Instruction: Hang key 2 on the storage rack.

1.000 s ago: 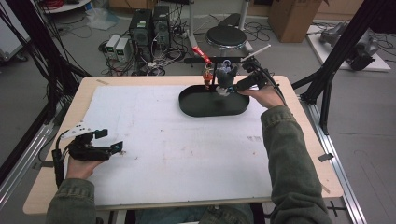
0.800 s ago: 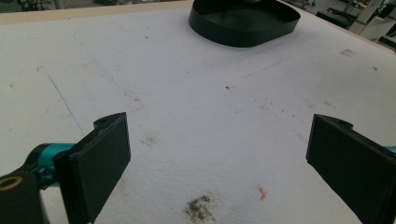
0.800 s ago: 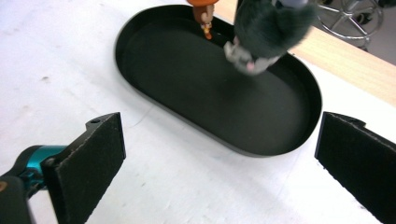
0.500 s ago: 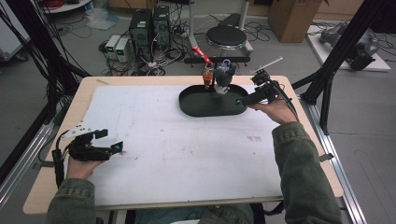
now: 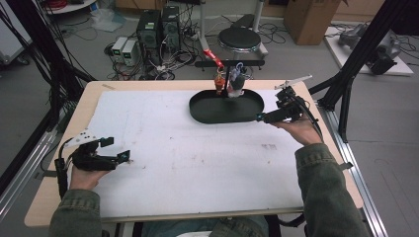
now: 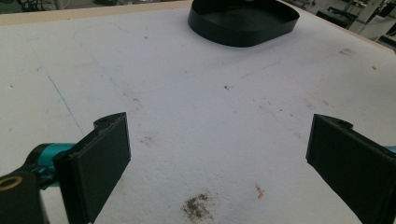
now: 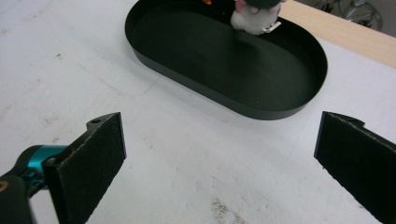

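A black oval tray [image 5: 220, 114] lies flat at upper centre of the high view, small toy figures [image 5: 236, 81] standing at its far rim.

Small toy [image 7: 255, 17] top cut off; details unclear.

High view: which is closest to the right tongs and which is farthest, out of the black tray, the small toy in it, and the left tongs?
1. black tray, just left of the right tongs.
2. small toy, at the tray's far edge.
3. left tongs, across the table, near the person's side.
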A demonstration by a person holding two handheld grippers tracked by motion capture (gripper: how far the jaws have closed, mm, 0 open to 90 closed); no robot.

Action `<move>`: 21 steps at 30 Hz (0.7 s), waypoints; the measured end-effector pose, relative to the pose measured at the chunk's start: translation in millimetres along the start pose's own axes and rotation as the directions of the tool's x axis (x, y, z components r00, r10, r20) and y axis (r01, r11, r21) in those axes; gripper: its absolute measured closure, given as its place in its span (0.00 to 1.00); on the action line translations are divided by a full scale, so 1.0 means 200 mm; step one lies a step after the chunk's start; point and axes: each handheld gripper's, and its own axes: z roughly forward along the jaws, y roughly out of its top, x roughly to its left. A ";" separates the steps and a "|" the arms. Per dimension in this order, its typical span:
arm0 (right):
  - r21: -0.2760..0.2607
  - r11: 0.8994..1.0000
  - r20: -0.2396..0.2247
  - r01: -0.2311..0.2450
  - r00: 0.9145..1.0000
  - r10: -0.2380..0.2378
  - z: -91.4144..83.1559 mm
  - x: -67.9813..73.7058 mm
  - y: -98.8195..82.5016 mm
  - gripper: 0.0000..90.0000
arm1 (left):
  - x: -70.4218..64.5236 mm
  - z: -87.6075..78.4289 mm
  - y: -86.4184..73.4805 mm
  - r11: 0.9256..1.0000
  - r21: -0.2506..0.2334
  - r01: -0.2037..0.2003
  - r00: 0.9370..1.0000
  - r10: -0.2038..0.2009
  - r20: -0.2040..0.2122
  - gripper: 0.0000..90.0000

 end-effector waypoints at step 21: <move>-0.103 0.994 -0.005 -0.027 1.000 0.027 -0.05 -0.04 -0.31 0.01 | 0.01 0.01 0.00 1.000 0.010 -0.007 1.000 0.007 -0.002 0.08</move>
